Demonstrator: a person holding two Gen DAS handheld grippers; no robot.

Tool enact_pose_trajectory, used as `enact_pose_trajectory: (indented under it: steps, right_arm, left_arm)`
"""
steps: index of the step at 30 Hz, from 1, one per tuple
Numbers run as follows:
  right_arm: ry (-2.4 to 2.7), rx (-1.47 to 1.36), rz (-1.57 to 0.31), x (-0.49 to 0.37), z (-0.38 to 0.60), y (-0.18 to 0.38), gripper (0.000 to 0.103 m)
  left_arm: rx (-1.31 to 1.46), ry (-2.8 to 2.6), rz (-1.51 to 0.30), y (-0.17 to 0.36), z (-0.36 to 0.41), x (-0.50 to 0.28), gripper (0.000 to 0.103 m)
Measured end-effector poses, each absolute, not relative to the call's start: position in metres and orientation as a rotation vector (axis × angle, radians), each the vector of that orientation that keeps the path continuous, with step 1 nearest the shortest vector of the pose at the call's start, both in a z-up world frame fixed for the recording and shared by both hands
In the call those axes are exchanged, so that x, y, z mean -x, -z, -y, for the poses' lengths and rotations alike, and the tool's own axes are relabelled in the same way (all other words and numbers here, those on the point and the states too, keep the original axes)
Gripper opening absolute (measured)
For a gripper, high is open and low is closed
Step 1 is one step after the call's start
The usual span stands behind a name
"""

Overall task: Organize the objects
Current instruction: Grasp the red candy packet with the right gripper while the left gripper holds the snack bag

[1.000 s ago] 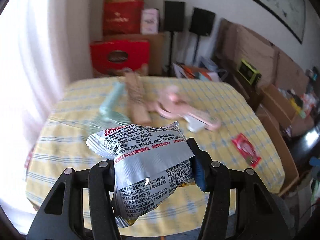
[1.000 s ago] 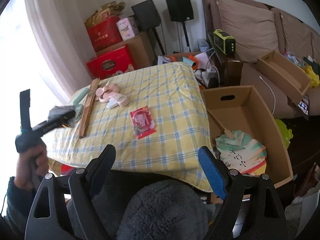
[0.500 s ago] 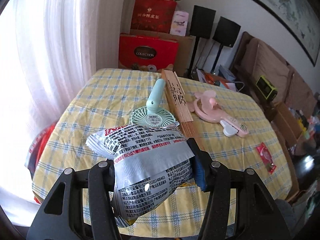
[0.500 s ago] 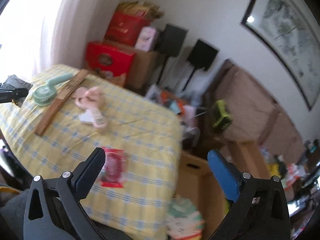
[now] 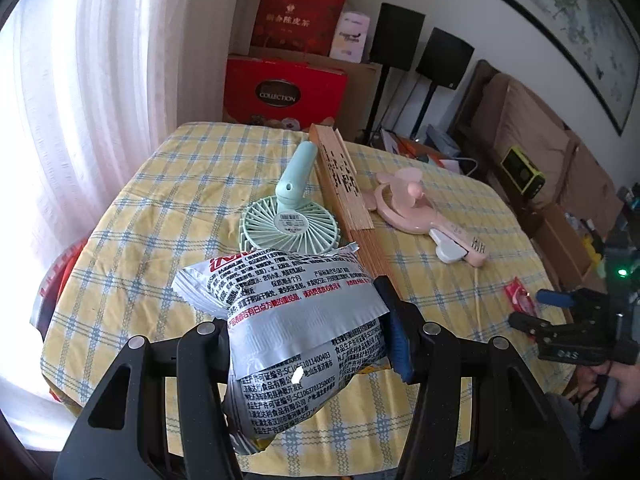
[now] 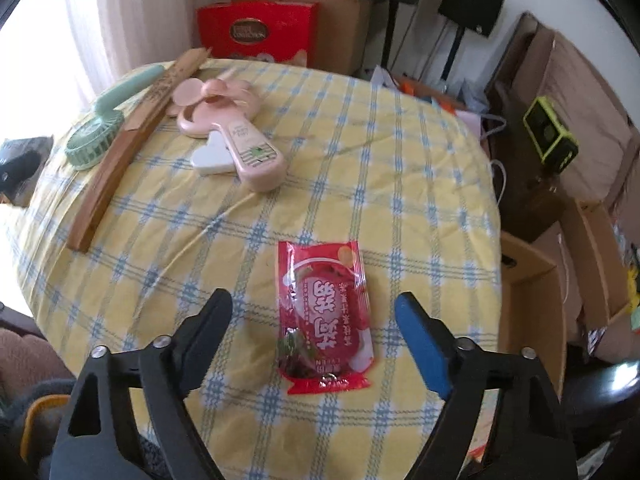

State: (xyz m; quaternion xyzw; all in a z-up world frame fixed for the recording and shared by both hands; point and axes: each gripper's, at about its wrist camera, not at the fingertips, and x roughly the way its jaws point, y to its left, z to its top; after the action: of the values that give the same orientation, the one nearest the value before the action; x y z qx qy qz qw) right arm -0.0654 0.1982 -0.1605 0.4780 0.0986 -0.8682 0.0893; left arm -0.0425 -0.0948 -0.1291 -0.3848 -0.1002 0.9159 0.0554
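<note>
Left wrist view: left gripper (image 5: 304,332) clamps a silver snack bag (image 5: 296,320) above the table's near edge. Right gripper (image 6: 314,312), jaws just narrowing yet apart, straddles the red sachet (image 6: 324,316) untouched.

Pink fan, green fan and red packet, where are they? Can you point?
pink fan (image 6: 256,156), right wrist view, on its handle.
green fan (image 5: 290,224), left wrist view, middle of its round grille.
red packet (image 6: 324,316), right wrist view, middle of the wrapper.

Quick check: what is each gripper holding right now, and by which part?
The left gripper pinches the silver snack bag across its middle. The right gripper holds nothing: its fingers have just been closing, astride the red packet without touching it.
</note>
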Motion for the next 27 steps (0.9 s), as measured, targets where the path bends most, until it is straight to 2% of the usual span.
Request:
enact_pose_trajectory:
  steps: [5, 7, 9, 13, 14, 16, 17, 27]
  right_arm:
    - [2.587, -1.428, -0.167, 0.069, -0.21, 0.165, 0.073]
    - [2.589, -1.417, -0.163, 0.068, -0.208, 0.163, 0.064]
    - [2.599, -1.402, -0.158, 0.066, -0.206, 0.162, 0.045]
    - [2.606, -1.403, -0.158, 0.062, -0.202, 0.16, 0.033]
    - [2.608, -1.397, -0.155, 0.061, -0.201, 0.159, 0.026]
    - [2.606, -1.393, -0.14, 0.06, -0.2, 0.159, 0.02]
    - [2.61, -1.388, -0.129, 0.058, -0.2, 0.157, 0.011]
    - [2.691, -1.291, 0.019, 0.034, -0.231, 0.123, 0.007]
  left_arm:
    - [1.174, -2.785, 0.318, 0.13, 0.1, 0.044, 0.052]
    - [1.189, -2.784, 0.324, 0.131, 0.103, 0.045, 0.052]
    - [1.2, -2.791, 0.321, 0.131, 0.105, 0.045, 0.052]
    - [1.187, -2.818, 0.329, 0.126, 0.113, 0.042, 0.052]
    - [1.184, -2.826, 0.336, 0.125, 0.116, 0.042, 0.052]
    - [1.185, -2.835, 0.341, 0.124, 0.12, 0.041, 0.052]
    - [1.189, -2.838, 0.34, 0.123, 0.121, 0.042, 0.052]
    - [1.198, -2.882, 0.295, 0.116, 0.127, 0.039, 0.052]
